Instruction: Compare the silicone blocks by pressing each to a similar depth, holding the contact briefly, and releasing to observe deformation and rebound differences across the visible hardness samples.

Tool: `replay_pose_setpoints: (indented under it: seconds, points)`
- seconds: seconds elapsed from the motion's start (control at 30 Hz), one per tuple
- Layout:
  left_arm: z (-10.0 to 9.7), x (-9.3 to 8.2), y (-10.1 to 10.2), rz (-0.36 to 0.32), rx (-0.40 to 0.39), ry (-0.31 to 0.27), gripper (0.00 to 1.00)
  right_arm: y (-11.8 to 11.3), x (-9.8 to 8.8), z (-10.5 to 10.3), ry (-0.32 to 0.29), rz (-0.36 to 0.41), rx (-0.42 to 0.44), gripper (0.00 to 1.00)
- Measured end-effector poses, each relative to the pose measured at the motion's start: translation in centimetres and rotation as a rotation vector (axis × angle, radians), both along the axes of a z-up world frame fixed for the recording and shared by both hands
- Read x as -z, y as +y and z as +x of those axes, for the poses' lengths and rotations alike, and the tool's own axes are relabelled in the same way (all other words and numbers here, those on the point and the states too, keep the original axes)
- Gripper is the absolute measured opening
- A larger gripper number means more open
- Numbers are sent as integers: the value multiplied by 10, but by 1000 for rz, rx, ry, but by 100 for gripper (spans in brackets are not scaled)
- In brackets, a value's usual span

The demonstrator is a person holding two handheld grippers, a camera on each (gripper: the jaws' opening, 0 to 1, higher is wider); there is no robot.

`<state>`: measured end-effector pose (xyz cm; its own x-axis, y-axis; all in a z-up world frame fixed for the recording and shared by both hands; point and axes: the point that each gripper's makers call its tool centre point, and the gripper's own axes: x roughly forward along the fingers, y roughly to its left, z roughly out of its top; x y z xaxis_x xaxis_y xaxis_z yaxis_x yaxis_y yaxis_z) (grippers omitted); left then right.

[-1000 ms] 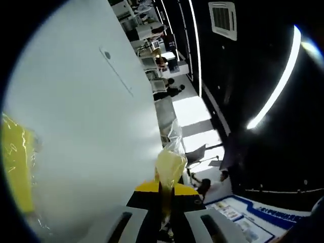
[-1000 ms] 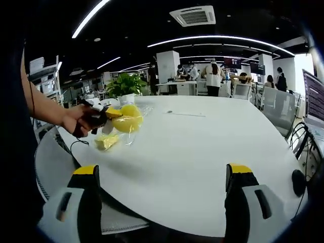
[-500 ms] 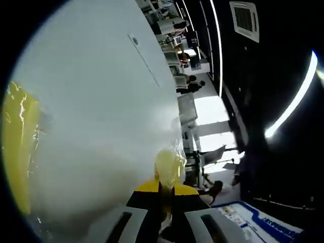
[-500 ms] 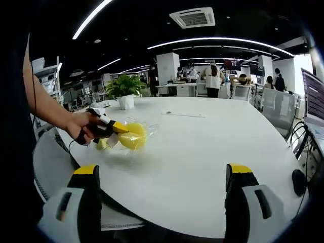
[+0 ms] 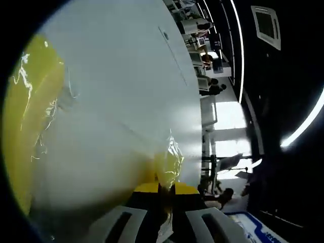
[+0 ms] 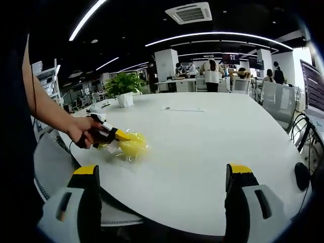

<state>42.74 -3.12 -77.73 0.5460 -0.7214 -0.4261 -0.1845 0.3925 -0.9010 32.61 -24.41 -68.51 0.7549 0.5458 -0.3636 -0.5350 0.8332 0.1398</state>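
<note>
**Desk:** What have you got at the white bench (image 6: 212, 147)?

**Operator:** My left hand-held gripper (image 6: 117, 134) is clamped on the clear bag (image 6: 132, 152) of yellow silicone blocks (image 6: 132, 147), which sits on the bench near its left edge, just in front of the person's hand (image 6: 83, 132). From that gripper's own camera, its jaws are pinched on crinkled plastic film with a yellow block (image 5: 169, 164) behind it; a second block (image 5: 30, 116) lies further left on the bench. My right hand-held gripper (image 6: 162, 190) hangs wide and empty at the near edge of the bench, well apart from the bag.

**Desk:** How would you handle the press?

**Operator:** My judgement: set the bag flat, press one block at a time squarely through the film, match depth, pause, then lift straight off so the plastic doesn't drag.
</note>
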Motion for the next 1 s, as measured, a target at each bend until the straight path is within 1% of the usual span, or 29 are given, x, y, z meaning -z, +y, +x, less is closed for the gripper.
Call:
replay_pose_setpoints:
  seconds: [0.03, 0.07, 0.1, 0.13, 0.2, 0.27, 0.3, 0.33, 0.37, 0.43, 0.5, 0.6, 0.67, 0.7, 0.77, 0.8, 0.83, 0.87, 0.9, 0.93, 0.97, 1.0]
  points:
    - [1, 1, 1, 9, -4, 5, 5, -1, 1, 1, 2, -5, -1, 97]
    - [1, -1, -1, 29, 6, -6, 5, -1, 4, 1, 11, -15, -4, 97]
    - [1, 2, 0, 67, 26, -16, 5, -1, 4, 1, 13, -13, -5, 97]
    - [3, 4, 0, 90, 42, -29, 5, -1, 5, 1, 16, -11, -6, 97]
    - [2, 4, 1, 137, 58, -37, 5, -1, 5, 1, 16, -13, -6, 97]
    - [3, 7, 1, 154, 59, -31, 6, 0, 4, 2, 14, -7, -7, 97]
    - [2, 11, 3, 181, 57, -21, 6, 0, 4, 2, 15, -7, -8, 97]
    - [2, 15, 6, 214, 65, -31, 6, 1, 4, 2, 17, -9, -9, 97]
    - [3, 16, 6, 230, 69, -36, 7, 1, 3, 1, 17, -10, -10, 97]
    - [2, 14, 5, 221, 73, -25, 7, 1, 4, 2, 14, -14, -11, 97]
    - [2, 16, 6, 247, 92, -35, 8, 0, 4, 1, 15, -14, -8, 97]
    - [2, 18, 8, 252, 82, -22, 9, -1, 4, 0, 17, -13, -5, 97]
    - [1, 19, 10, 232, 52, -11, 12, -2, 5, -1, 18, -12, -2, 97]
    - [0, 19, 10, 219, 48, -18, 13, 0, 4, -2, 19, -14, -2, 97]
    - [1, 19, 13, 219, 50, -24, 16, 0, 6, -2, 18, -16, -4, 97]
    - [2, 16, 14, 231, 68, -59, 17, 0, 6, -2, 20, -14, -7, 97]
    - [2, 9, 15, 278, 132, -160, 17, 1, 7, -3, 21, -15, -9, 97]
    - [6, 3, 20, 330, 141, -246, 21, 2, 7, -3, 21, -16, -10, 97]
    - [13, -4, 27, 388, 126, -334, 26, 3, 5, -3, 20, -14, -11, 97]
    - [11, -7, 27, 391, 136, -346, 32, 4, 5, -3, 19, -12, -11, 97]
    - [7, -12, 27, 396, 164, -363, 35, 4, 5, -2, 18, -10, -11, 97]
    - [8, -16, 27, 397, 169, -381, 38, 5, 4, -2, 17, -9, -12, 97]
